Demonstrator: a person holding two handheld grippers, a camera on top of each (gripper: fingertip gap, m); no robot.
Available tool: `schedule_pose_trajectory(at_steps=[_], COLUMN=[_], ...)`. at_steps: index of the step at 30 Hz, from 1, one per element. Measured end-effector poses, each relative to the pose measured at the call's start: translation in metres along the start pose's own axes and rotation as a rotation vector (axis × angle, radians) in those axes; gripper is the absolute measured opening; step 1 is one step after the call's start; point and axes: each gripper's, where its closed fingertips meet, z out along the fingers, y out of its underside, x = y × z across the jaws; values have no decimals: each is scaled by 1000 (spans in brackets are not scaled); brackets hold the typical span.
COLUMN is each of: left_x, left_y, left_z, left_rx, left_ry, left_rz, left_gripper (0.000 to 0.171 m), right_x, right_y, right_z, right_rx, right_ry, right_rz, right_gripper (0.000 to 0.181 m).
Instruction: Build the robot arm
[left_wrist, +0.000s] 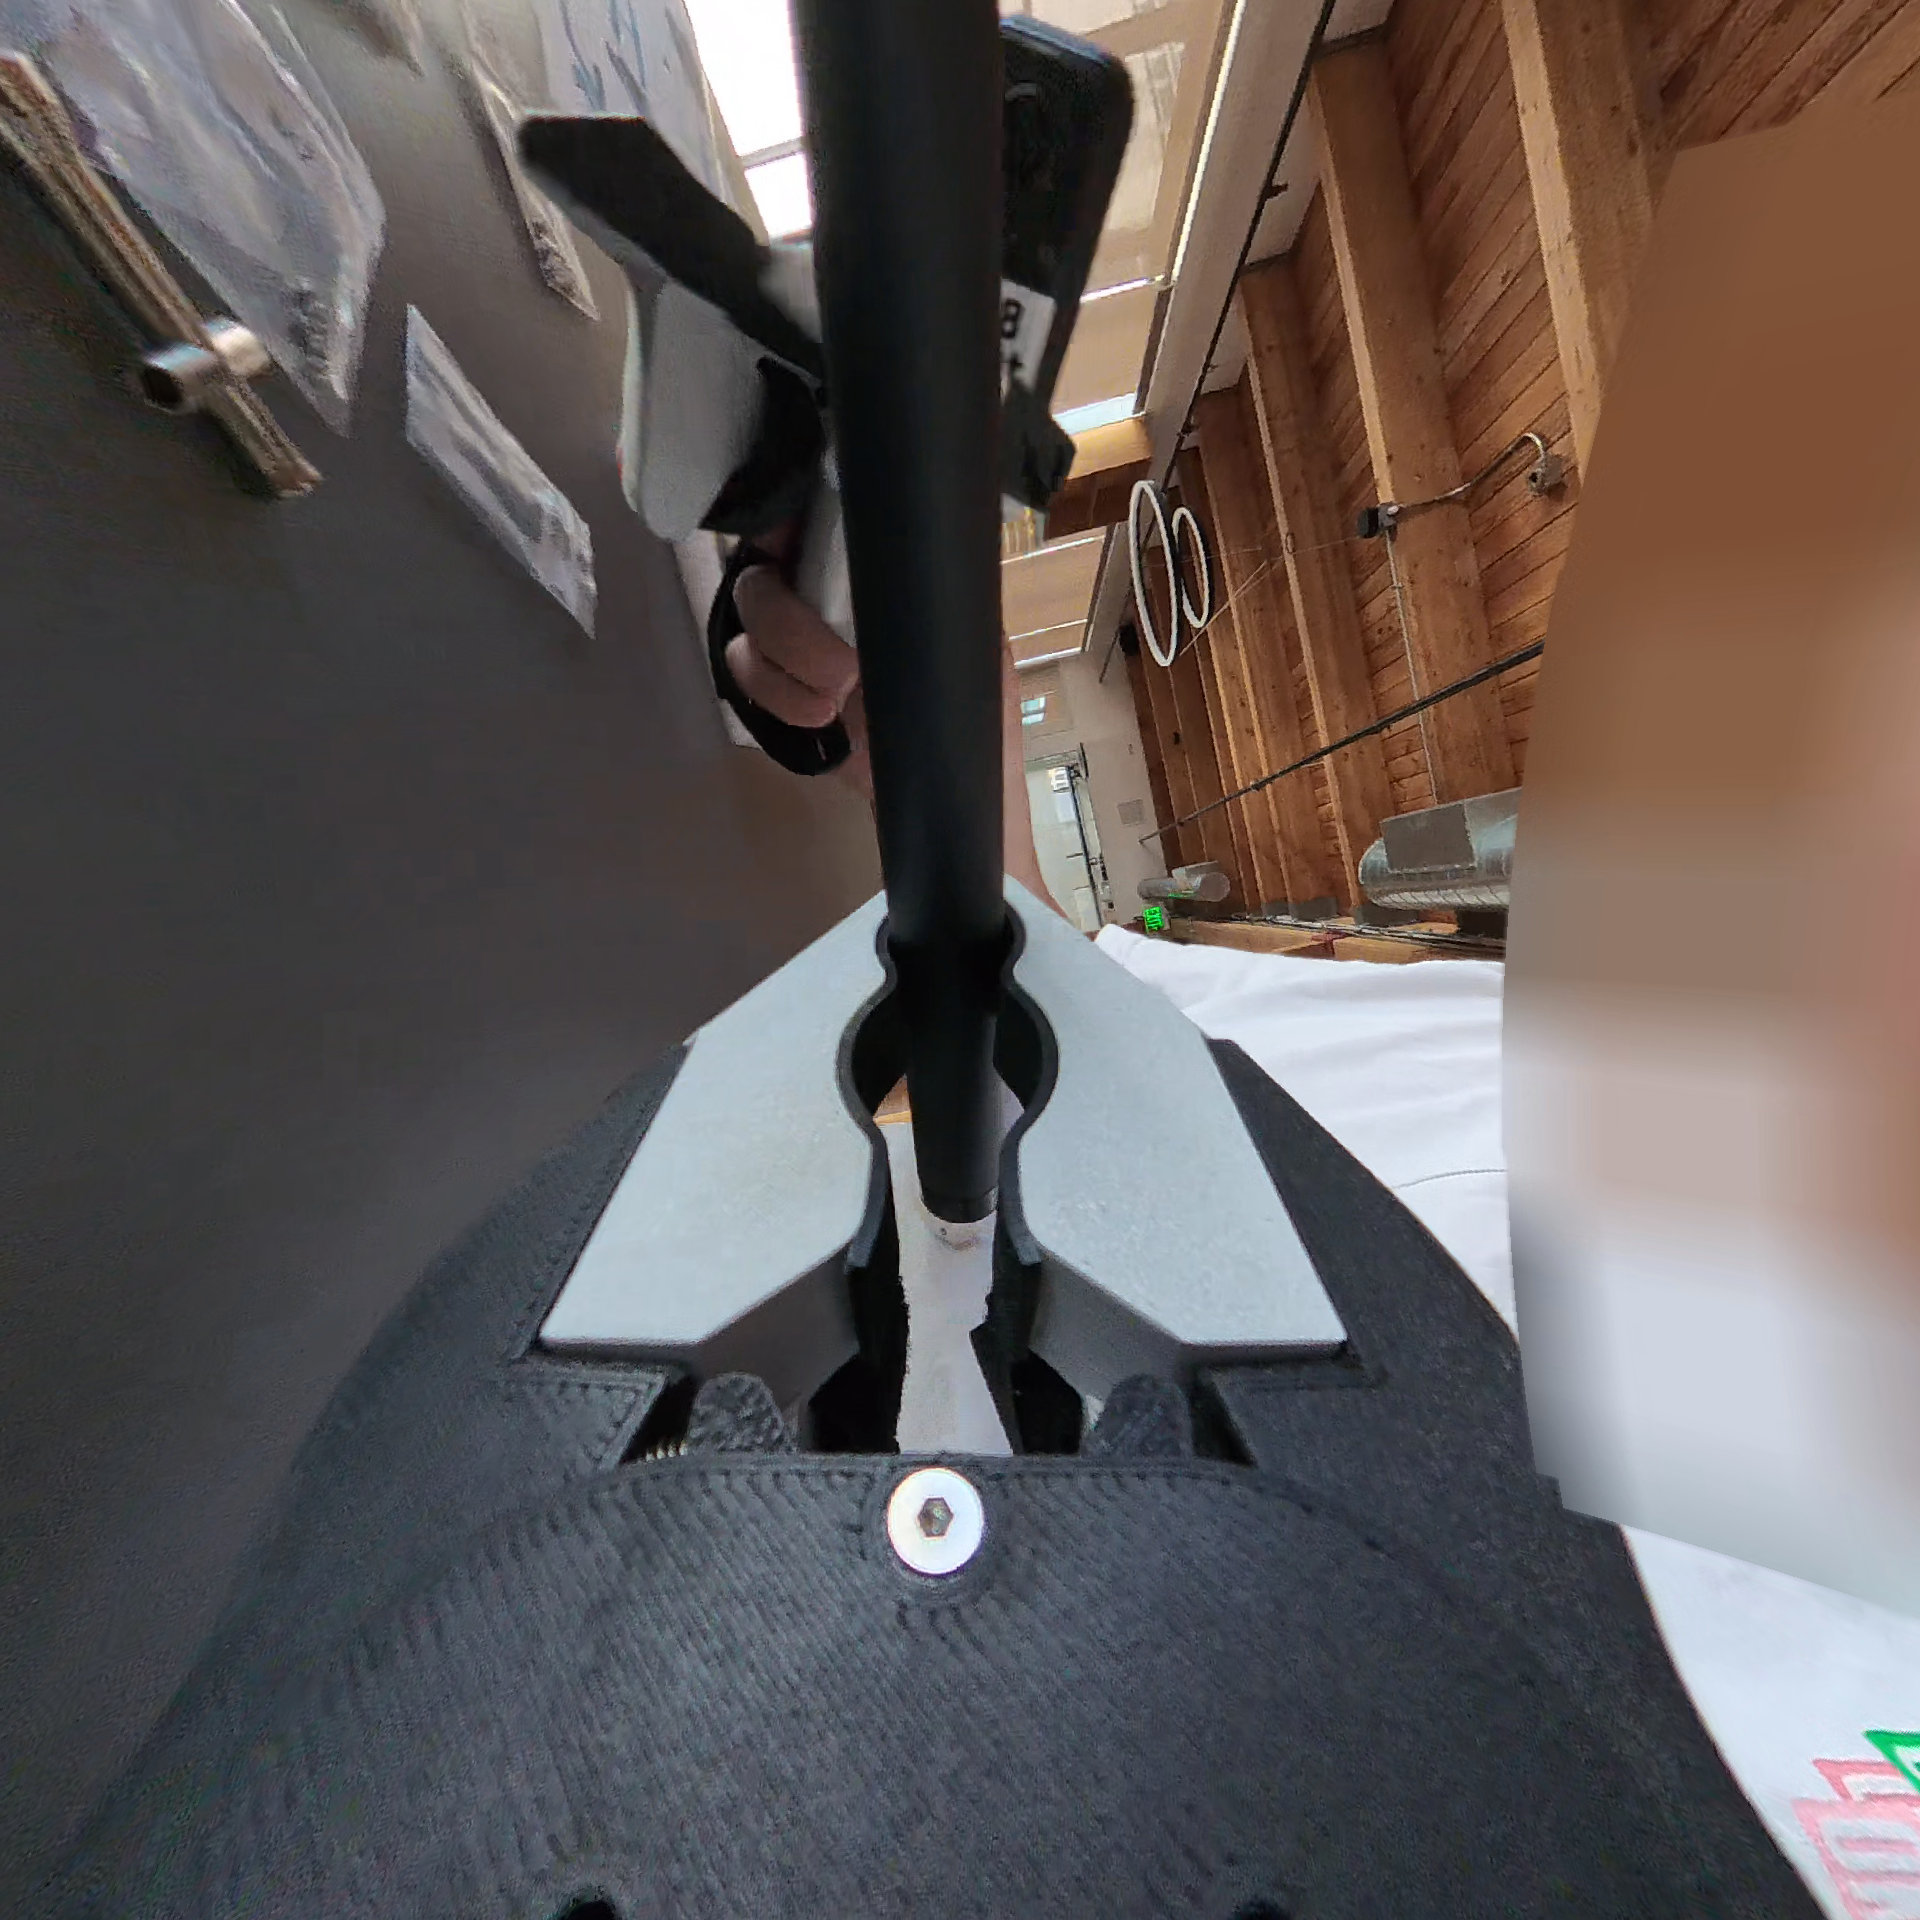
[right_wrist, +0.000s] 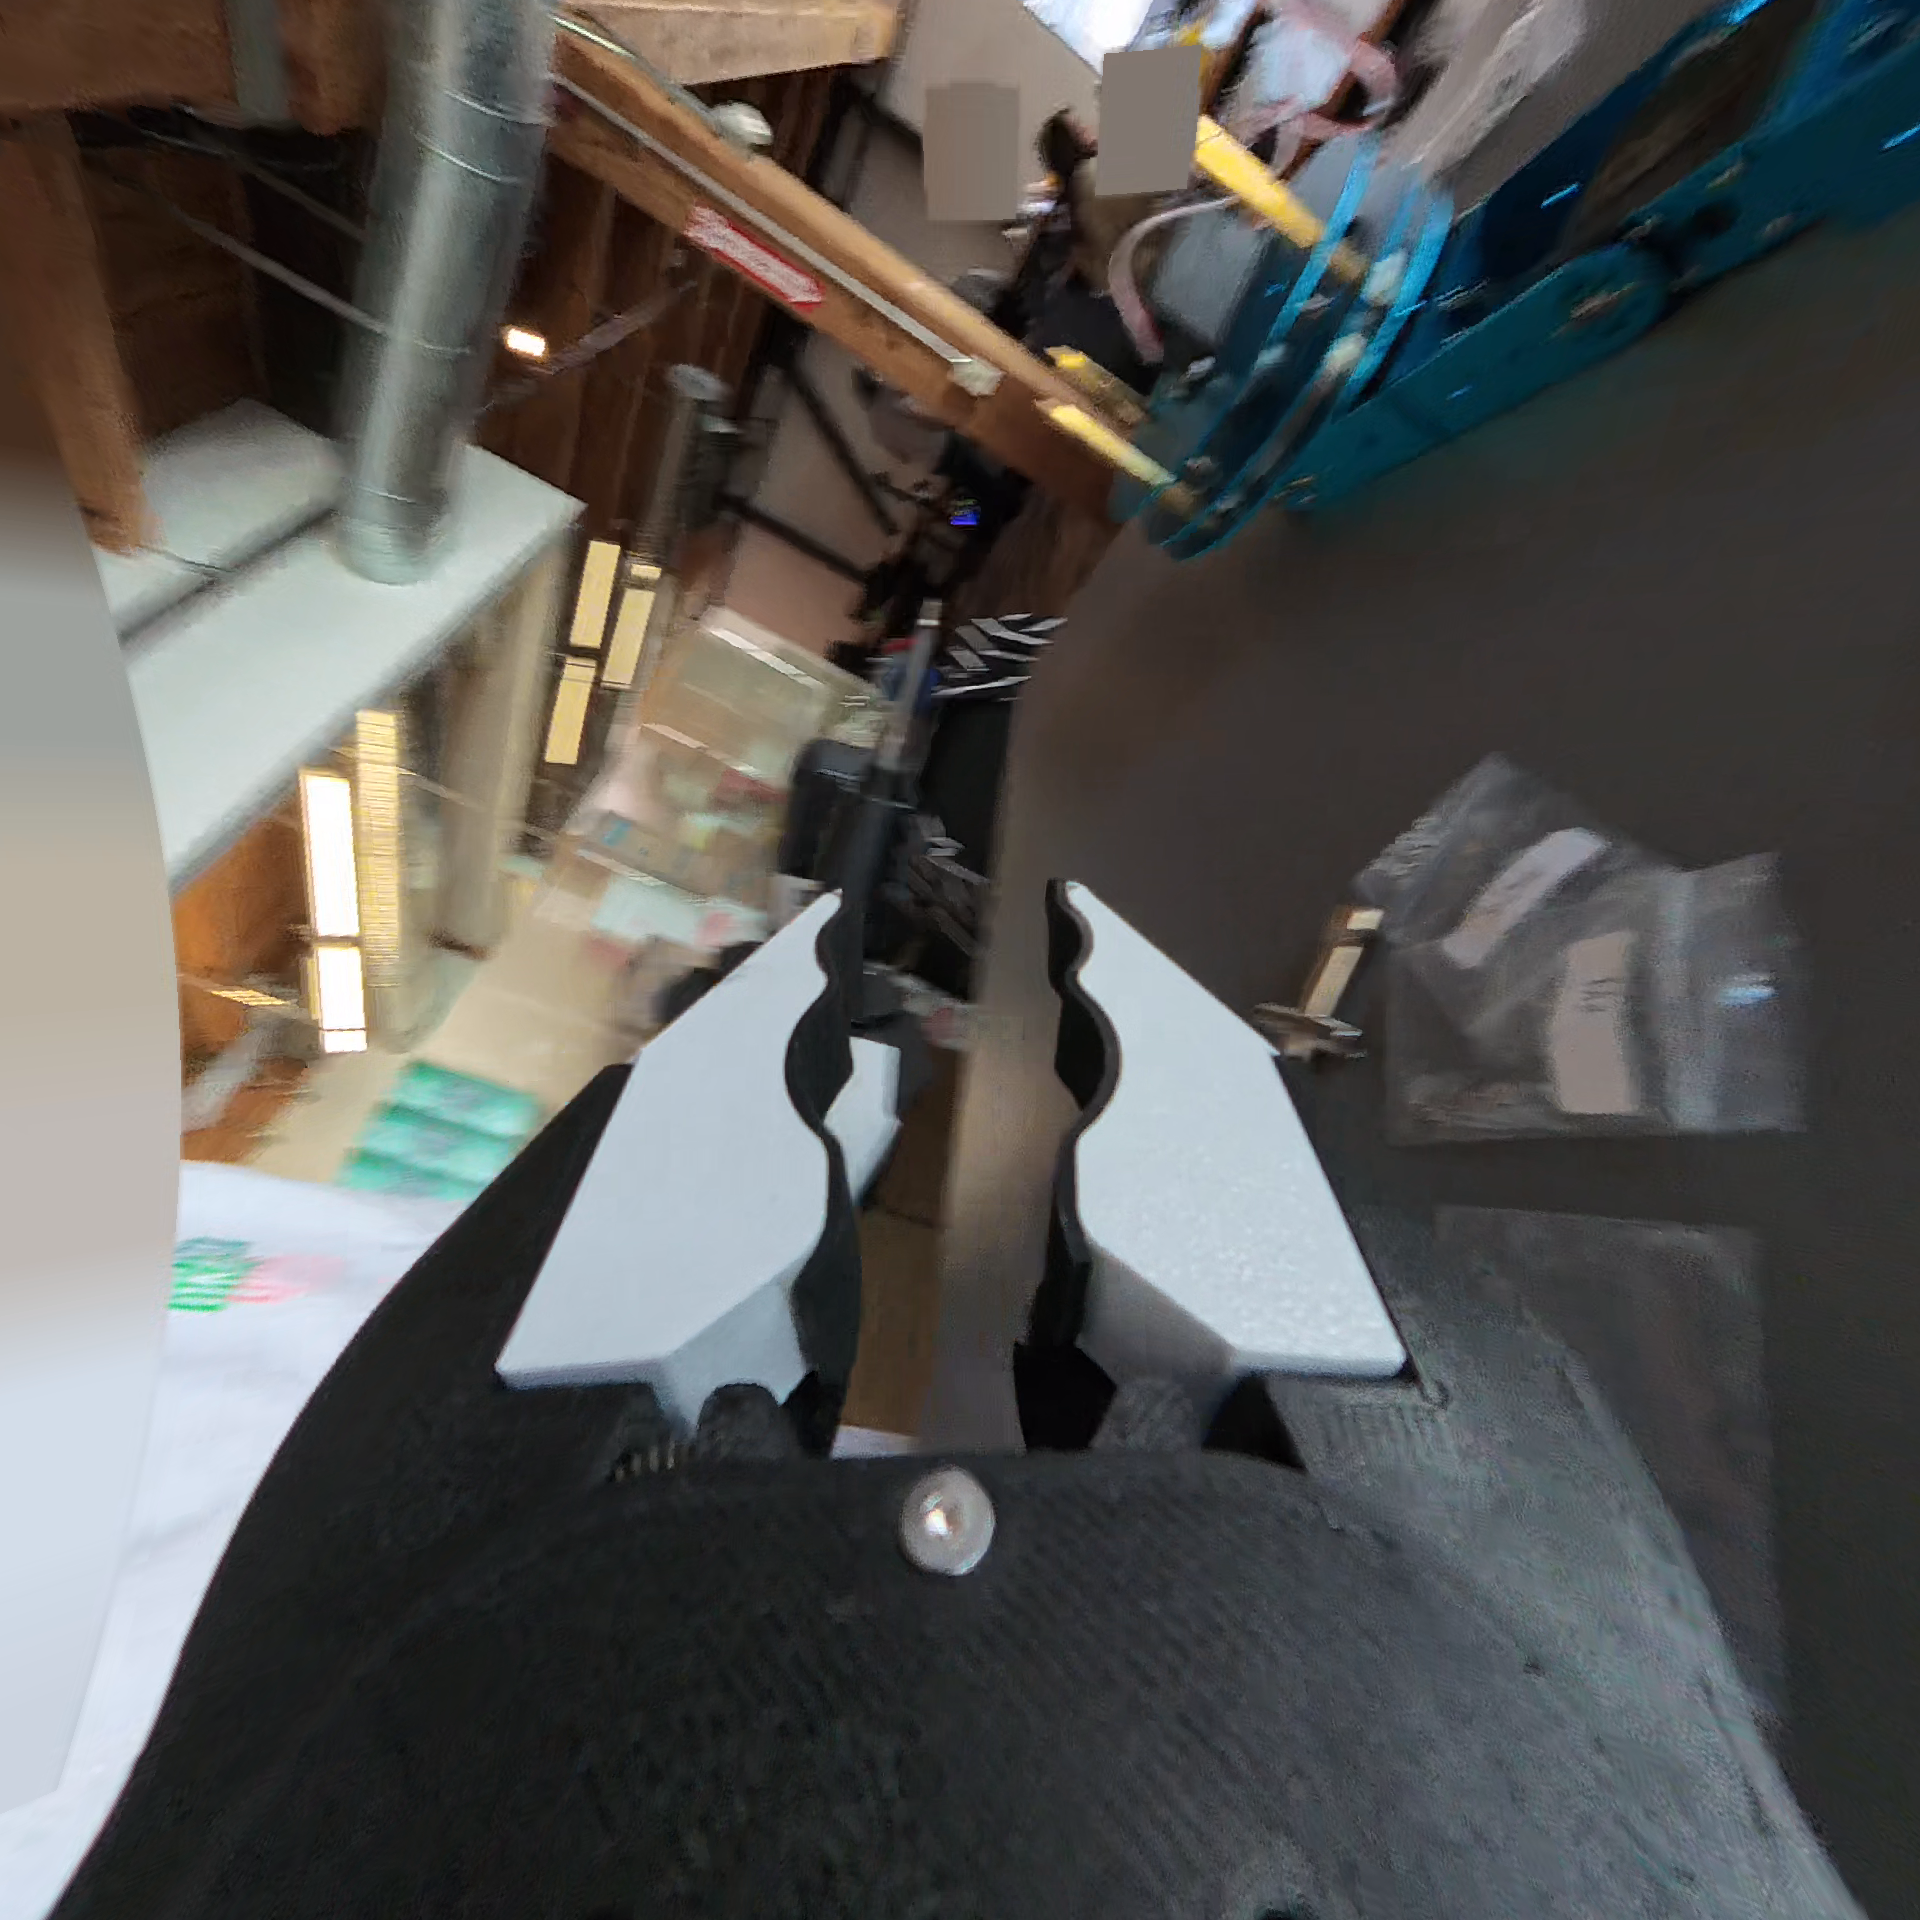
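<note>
Between left gripper (left_wrist: 948, 1023) fingers: black rod (left_wrist: 914, 520) | right gripper (right_wrist: 951, 997) empty

daylight floods in from a blown-out window (left_wrist: 764, 104) at the top of the left wrist view; the wooden wall (left_wrist: 1455, 416) glows warm and sharp. the right wrist view is smeared by motion blur; fisheye bending curves both frames' edges; shadows are soft.

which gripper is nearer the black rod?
Left. The left gripper is shut on the black rod, clamping its lower end between the jaws. The right gripper is open and empty; in the left wrist view it sits beside the rod, higher up.
</note>
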Motion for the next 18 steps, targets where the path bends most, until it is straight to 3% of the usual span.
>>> schedule_pose_trajectory(at_steps=[5, 11, 14, 18], left_x=[-7, -8, -10, -11], left_y=[-7, -13, -13, -13], left_z=[-25, -43, -50, -55], left_rx=[-38, -122, -168, -212], left_ry=[-18, 2, 14, 44], left_rz=[-17, -4, -1, -1], left_gripper=[9, 10, 10, 9], right_x=[61, 83, 94, 100], right_y=[7, 17, 18, 13], right_z=[6, 31, 25, 4], right_rx=[-174, -361, -383, -330], right_ry=[503, 803, 914, 988], right_rz=[-364, -689, -734, -660], right_gripper=[26, 13, 7, 8])
